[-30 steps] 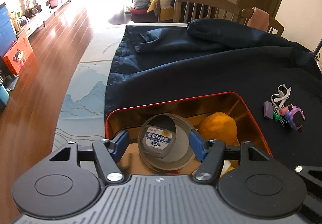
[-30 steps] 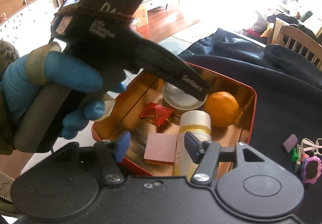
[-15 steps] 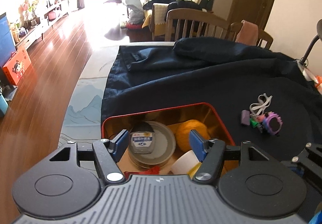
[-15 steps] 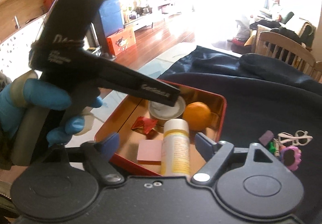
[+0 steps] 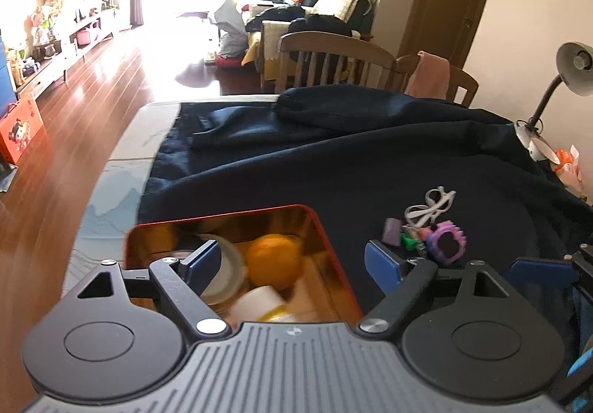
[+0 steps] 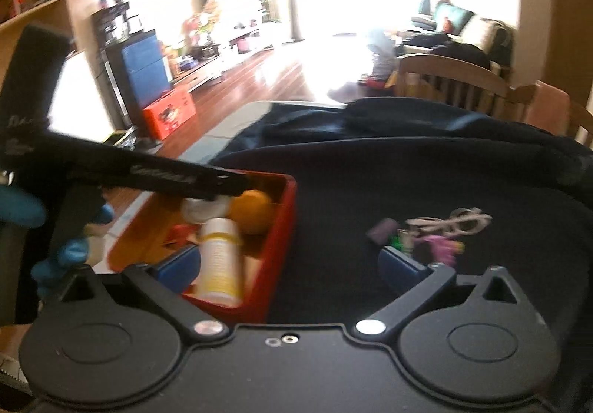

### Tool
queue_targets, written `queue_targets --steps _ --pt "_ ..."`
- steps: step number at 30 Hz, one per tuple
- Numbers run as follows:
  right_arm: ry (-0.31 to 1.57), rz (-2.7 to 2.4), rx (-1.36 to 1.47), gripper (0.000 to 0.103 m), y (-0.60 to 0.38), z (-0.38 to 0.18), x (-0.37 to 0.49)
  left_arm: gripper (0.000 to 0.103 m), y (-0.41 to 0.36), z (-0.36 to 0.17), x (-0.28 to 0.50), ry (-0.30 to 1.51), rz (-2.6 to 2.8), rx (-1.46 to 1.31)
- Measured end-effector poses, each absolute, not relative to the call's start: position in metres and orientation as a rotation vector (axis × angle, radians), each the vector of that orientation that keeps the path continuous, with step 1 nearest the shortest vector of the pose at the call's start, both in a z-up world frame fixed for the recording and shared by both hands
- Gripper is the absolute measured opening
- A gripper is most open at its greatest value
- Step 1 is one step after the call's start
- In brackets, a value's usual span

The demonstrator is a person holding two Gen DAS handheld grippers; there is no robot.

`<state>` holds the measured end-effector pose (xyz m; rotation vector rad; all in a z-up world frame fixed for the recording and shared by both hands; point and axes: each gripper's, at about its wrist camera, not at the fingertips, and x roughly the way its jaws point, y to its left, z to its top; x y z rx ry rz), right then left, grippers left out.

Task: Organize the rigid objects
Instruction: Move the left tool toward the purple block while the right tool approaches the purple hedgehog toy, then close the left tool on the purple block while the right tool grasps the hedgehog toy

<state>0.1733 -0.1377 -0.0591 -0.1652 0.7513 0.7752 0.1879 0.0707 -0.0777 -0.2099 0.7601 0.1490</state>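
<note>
The left gripper (image 5: 294, 261) has its two blue fingers far apart and they are opening wider, with nothing pinched between them. Just past its left finger sits a red tin box (image 5: 326, 227) with a shiny gold inside. In the box are a round grey-white lid or bowl (image 5: 228, 274), an orange (image 5: 274, 261) and a white and yellow bottle (image 5: 263, 303) lying on its side. The right gripper (image 6: 289, 264) is opening wide too, and it grips nothing. The bottle (image 6: 218, 261) lies in the box just past its left finger, not touched by it. Ahead of its right finger, on the dark blue cloth (image 6: 370, 190), is a little heap of small toys (image 6: 430, 227), purple, green, pink and white. A hand in a blue glove (image 6: 55, 257) holds the left gripper, far left of the right gripper.
</note>
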Motion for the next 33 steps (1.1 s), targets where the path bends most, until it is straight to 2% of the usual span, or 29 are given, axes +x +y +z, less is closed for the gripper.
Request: queue_targets --steps 22,33 --pt "0.798 0.745 -0.149 0.102 -0.232 -0.089 0.245 0.085 -0.029 -0.106 0.274 0.850 0.178 -0.152" --pt "0.872 0.837 -0.162 0.093 -0.234 -0.108 0.267 0.085 -0.042 -0.132 0.310 0.912 0.217 -0.129"
